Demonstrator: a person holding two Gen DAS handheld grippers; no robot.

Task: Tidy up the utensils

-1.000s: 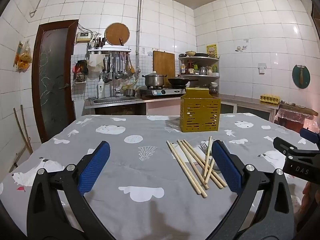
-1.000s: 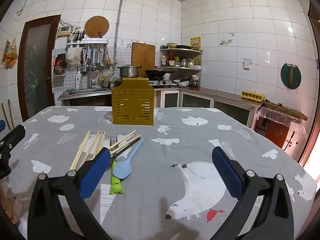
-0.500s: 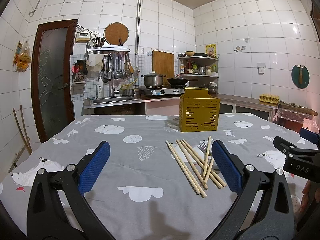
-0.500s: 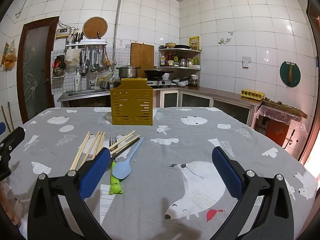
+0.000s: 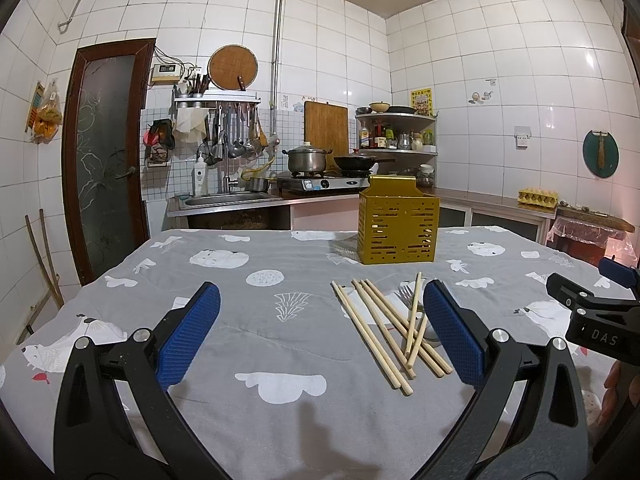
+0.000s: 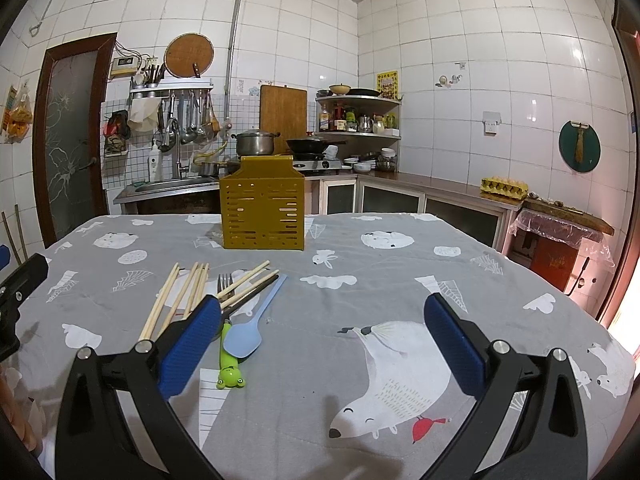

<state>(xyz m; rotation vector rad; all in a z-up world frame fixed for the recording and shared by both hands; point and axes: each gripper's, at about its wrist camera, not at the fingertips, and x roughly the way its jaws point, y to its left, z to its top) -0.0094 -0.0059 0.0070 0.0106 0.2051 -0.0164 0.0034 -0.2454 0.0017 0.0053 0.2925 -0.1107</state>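
Pale wooden chopsticks (image 5: 384,324) lie loosely crossed on the tabletop (image 6: 360,256), round, slender sticks over a metal fork (image 6: 225,282) with a green frog-shaped handle. Just beside them rests a smooth light-blue spatula (image 6: 250,330). Behind stands a mustard-yellow slotted box holder (image 6: 262,210); its inside cannot be seen. Left gripper (image 5: 320,332) and right gripper (image 6: 322,336) hover spread wide, textured blue pads (image 6: 188,344) holding nothing.

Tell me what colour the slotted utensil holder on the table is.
The utensil holder is mustard yellow, clearest in the right wrist view.
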